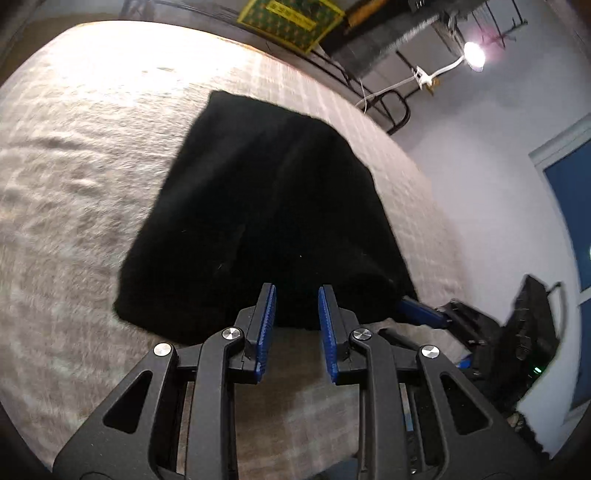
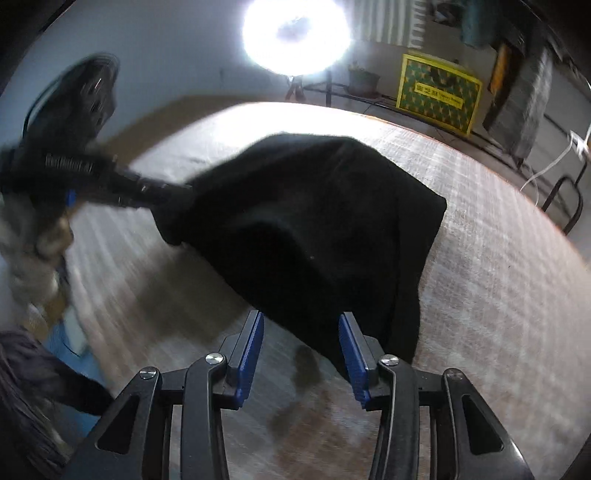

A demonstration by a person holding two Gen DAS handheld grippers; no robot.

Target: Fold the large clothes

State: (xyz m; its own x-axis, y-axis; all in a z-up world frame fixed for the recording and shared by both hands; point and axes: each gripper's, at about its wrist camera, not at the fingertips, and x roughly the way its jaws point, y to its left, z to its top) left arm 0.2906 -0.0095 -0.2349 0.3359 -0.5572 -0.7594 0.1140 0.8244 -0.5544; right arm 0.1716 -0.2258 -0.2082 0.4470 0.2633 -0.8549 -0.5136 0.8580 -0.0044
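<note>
Around the work: one bright round lamp (image 2: 295, 35) glaring at the far side, one yellow-framed green box (image 2: 439, 94) printed with small stars, one dark metal rack (image 1: 397, 110) along the pale wall, one white cable (image 1: 399, 83) trailing past it, one blue-paned door or window (image 1: 570, 206) off to the side. Nothing lying across the garment; only the other tool crossing the view from each camera.

One garment (image 1: 266, 206): black, soft, matte, folded into a rough rectangle with rounded, slightly puffed edges and a few shallow creases. Spread flat on the bed (image 1: 74, 184), toward its far right side, near edge just ahead of both tools.

One bed surface: pale beige, woven-looking, faint grid pattern, rumpled in places, with a few darker blotches near the right tool.

Two tools, each black hard plastic with silver round bolts and two ribbed blue finger pads. Left gripper (image 1: 296, 295): fingers spread a little, nothing between them, tips poised over the garment's near edge; contact with the cloth not clear. Right gripper (image 2: 301, 321): fingers spread wider, empty, one tip overlapping the garment's near corner in view; touching or not, cannot tell. Both views smeared by motion blur.

At the left edge of the right camera's view, a blurred hand (image 2: 33, 236) wrapped around the left tool's handle.
</note>
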